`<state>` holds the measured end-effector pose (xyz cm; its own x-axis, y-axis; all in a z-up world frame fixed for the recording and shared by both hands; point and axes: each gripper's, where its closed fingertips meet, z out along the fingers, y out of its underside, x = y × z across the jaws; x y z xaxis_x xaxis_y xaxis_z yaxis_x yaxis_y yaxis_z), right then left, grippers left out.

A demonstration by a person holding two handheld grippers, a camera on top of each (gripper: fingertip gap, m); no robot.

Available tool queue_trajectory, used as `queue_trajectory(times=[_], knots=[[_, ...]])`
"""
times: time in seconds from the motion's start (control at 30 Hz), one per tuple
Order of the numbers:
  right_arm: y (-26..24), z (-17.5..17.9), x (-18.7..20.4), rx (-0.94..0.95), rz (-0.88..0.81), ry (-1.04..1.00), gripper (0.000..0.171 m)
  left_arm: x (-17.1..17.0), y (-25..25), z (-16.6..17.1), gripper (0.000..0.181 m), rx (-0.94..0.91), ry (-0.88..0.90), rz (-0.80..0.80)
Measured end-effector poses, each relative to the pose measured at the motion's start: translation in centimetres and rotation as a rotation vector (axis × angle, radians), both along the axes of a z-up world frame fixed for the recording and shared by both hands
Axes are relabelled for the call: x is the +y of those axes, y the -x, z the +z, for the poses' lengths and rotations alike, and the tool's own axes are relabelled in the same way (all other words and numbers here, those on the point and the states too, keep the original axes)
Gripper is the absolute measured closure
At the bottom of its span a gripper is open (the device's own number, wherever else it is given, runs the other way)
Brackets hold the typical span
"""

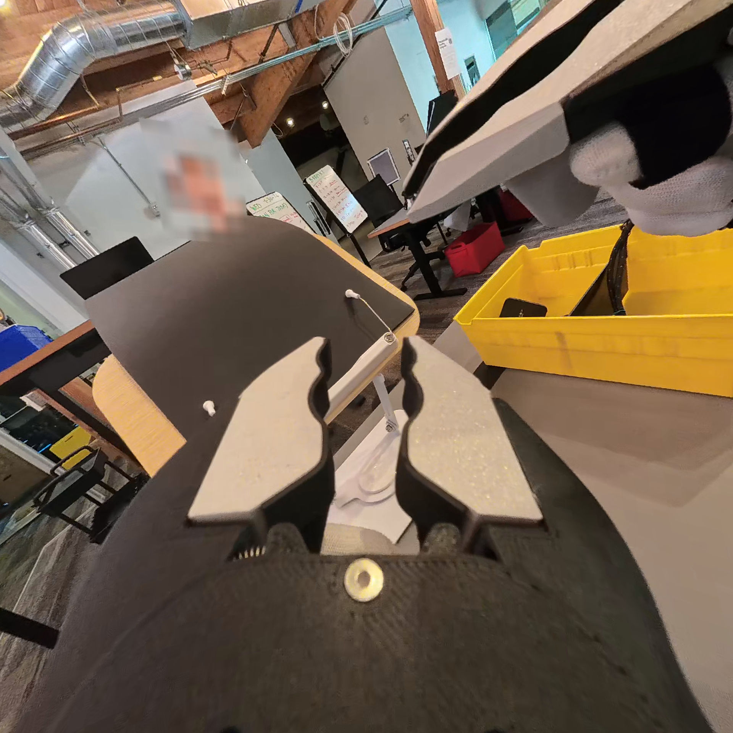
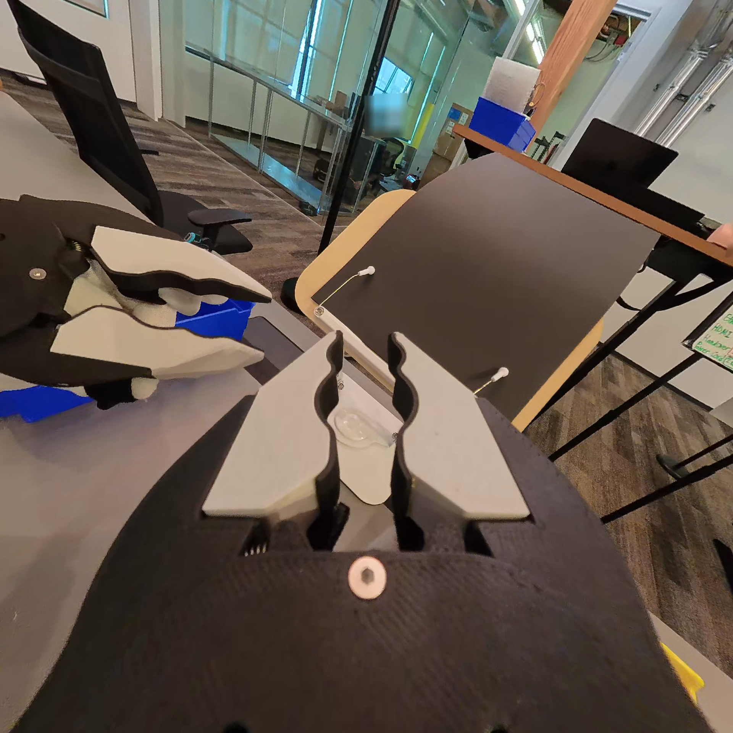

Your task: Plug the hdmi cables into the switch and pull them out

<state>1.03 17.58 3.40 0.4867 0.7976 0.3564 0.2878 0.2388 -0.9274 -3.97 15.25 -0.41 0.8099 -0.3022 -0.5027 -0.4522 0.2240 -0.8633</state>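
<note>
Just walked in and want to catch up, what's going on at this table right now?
A person in white gloves holds a two-finger gripper in each hand above a grey table. The left gripper and the right gripper are both open and empty. A yellow bin on the table holds a black cable and a small black box. Nothing is plugged in or picked up yet; the HDMI work looks not yet begun.

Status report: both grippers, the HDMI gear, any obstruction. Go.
Left gripper open, empty. Right gripper open, empty. Cable and small black box in yellow bin, untouched. Nothing blocking.
</note>
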Motion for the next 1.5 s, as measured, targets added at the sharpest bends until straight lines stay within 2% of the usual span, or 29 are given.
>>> queue_trajectory(times=[0.13,0.27,0.4,0.53,0.67,0.77,0.87,1.0,1.13,1.27,1.4,1.5], knots=[[0.1,-0.1,0.0,-0.011,-0.002,-0.009,0.151,0.0,0.1,-0.1,0.163,0.008,-0.001,0.002],[-0.5,0.1,0.2,-0.006,-0.012,-0.019,0.151,-0.2,0.7,0.5,0.163,0.025,-0.021,0.03],[-1.3,1.1,0.1,0.038,-0.008,-0.025,0.151,-1.2,2.1,2.5,0.154,0.042,-0.054,0.073],[-2.6,1.5,0.6,0.06,-0.025,-0.023,0.151,-1.7,5.6,4.4,0.145,0.12,-0.047,0.165],[-3.9,1.9,1.0,0.094,-0.038,-0.015,0.151,-2.9,12.3,5.0,0.142,0.273,0.026,0.301],[-4.8,2.2,1.2,0.117,-0.042,-0.008,0.151,-4.4,20.1,3.2,0.141,0.37,0.141,0.453],[-5.5,2.4,1.4,0.14,-0.044,0.0,0.152,-6.2,28.3,-0.5,0.141,0.391,0.329,0.577],[-5.7,2.6,1.2,0.155,-0.03,0.008,0.152,-8.7,35.5,-5.5,0.139,0.419,0.557,0.663],[-5.6,2.3,1.3,0.138,-0.031,0.01,0.152,-9.7,38.4,-8.4,0.139,0.405,0.677,0.663],[-5.5,1.9,1.4,0.121,-0.032,0.014,0.151,-9.6,39.4,-10.4,0.137,0.395,0.758,0.618],[-5.2,1.4,1.6,0.112,-0.026,0.027,0.151,-6.9,37.2,-9.3,0.135,0.497,0.663,0.526],[-4.9,1.1,1.7,0.096,-0.027,0.028,0.151,-4.9,34.4,-9.2,0.131,0.702,0.63,0.415]])
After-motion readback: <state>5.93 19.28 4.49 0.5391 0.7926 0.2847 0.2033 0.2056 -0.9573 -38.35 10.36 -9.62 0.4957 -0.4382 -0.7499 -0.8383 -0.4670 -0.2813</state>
